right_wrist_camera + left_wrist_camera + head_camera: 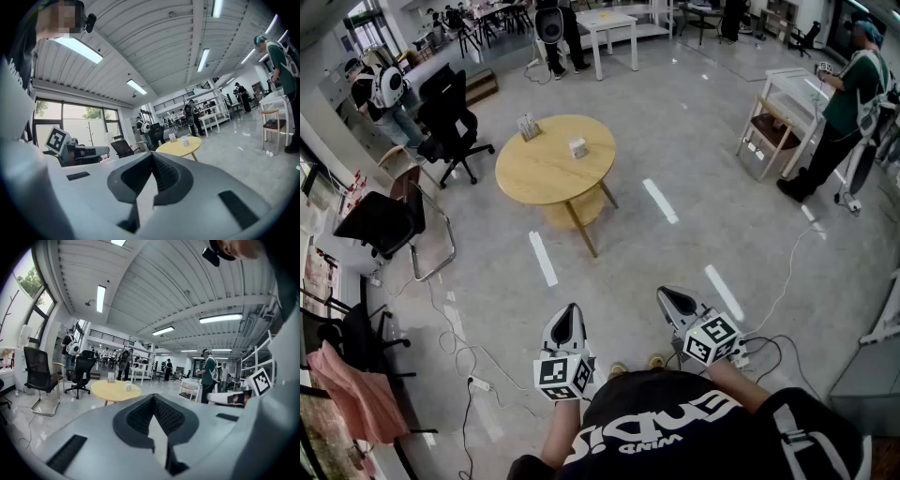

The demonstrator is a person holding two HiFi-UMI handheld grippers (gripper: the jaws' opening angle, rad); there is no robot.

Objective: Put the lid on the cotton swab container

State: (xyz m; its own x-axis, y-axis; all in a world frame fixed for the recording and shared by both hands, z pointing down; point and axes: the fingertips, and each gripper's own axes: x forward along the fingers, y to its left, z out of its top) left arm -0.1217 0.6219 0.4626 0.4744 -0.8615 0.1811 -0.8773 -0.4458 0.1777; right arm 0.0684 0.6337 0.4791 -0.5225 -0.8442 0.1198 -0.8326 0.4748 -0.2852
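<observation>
Both grippers idle, task not yet started.

- left gripper: fingers closed flat against each other, nothing between them (confirmed in left gripper view).
- right gripper: fingers likewise pressed together and empty (right gripper view).
- Both sit low in the frame in the head view, just in front of the person's chest and roughly level.

Task items: on the round wooden bench, upper centre-left of the head view, well apart from both grippers with bare floor between.
- Two small things stand on it: an upright clear piece near the far left rim, and a small white block closer to the middle.
- They are near each other but not touching.
- Too small to tell which is the swab container and which the lid, or how either lies. Long axis not readable.

Key relation:
- The bench lies up and left of both sets of fingers.
- The left gripper view has it left of the finger line. The right gripper view has it slightly right of the line.
- The left gripper is the nearer one, by a little. The white block is the nearer of the two things.

Judgement: neither item is in reach, so the person must walk to the bench and open the fingers before any grasp.
</observation>
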